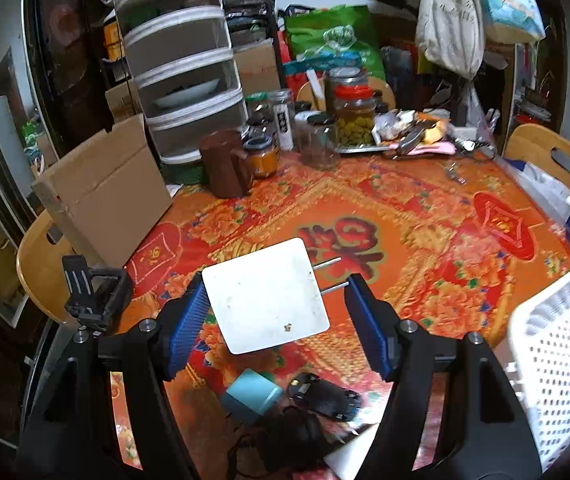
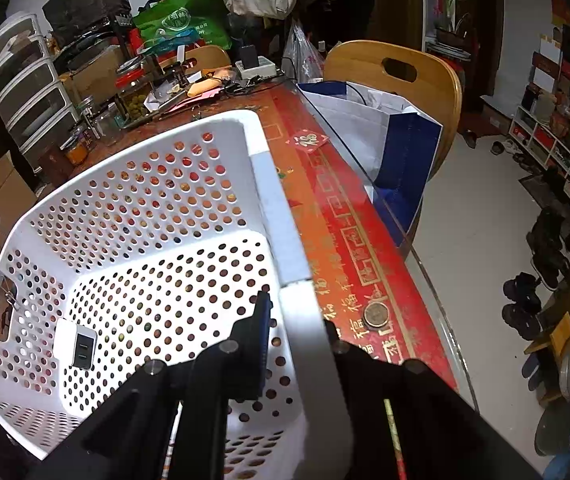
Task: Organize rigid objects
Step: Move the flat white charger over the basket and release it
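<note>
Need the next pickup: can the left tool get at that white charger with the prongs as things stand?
Probably yes. The left tool is open, with the white charger between its blue pads and nothing visible blocking either side. Whether a pad touches it is unclear.

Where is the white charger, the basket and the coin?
white charger (image 1: 265,295), left wrist view, middle of its flat face
basket (image 2: 269,184), right wrist view, top rim
coin (image 2: 376,314), right wrist view, its middle
</note>
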The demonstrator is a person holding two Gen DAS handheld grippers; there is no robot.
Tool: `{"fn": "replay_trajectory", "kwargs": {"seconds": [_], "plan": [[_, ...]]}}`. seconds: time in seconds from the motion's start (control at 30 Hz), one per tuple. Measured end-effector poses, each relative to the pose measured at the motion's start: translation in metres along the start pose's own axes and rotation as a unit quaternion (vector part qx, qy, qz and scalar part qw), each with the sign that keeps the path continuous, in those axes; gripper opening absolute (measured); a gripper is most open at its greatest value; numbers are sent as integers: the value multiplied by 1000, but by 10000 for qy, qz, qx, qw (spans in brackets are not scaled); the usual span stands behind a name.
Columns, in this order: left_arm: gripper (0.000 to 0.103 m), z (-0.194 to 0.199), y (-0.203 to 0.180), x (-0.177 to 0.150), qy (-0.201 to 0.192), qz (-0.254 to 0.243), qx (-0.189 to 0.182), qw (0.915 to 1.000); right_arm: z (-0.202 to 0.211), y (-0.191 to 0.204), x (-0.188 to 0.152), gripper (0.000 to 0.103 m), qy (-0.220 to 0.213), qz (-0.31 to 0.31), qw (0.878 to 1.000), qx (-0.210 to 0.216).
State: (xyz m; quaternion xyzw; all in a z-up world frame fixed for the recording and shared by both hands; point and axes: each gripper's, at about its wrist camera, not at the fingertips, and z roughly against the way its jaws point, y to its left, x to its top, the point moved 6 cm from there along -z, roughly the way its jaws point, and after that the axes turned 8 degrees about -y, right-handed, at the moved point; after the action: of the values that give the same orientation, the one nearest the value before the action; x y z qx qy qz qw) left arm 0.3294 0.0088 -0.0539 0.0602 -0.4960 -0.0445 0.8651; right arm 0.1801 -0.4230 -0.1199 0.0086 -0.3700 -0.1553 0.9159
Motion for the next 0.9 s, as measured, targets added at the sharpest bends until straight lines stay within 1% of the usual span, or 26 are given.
{"fn": "replay_trajectory", "kwargs": {"seconds": [0.1,0.2,0.33,0.47,0.63,0.7,0.77,0.83,0.9], "plan": [[66,21,-14,11,-155,-161,-65,9997,0,0,0,12,-17,-23,10000,55],[66,38,-34,18,-175,-330,-177,9991,-1,0,0,12,-29,-24,9999,112],[66,56,-62,22,-94,-523,-310,9981,-1,1,0,12,-48,-18,9999,161],[66,70,-92,23,-113,-794,-358,9961,0,2,1,12,-67,-20,9998,184],[66,79,-126,22,75,-1043,-585,9928,0,2,0,12,-83,-21,9997,213],[66,82,-146,18,227,-1274,-737,9888,-1,2,0,12,-80,-22,9997,213],[66,85,-169,12,429,-1519,-966,9827,-1,2,1,12,-73,-27,9997,213],[66,86,-194,4,594,-1824,-1109,9752,-2,3,1,12,-68,-24,9998,208],[66,83,-219,-7,807,-2144,-1231,9656,-2,3,1,12,-66,-33,9997,218]]}}
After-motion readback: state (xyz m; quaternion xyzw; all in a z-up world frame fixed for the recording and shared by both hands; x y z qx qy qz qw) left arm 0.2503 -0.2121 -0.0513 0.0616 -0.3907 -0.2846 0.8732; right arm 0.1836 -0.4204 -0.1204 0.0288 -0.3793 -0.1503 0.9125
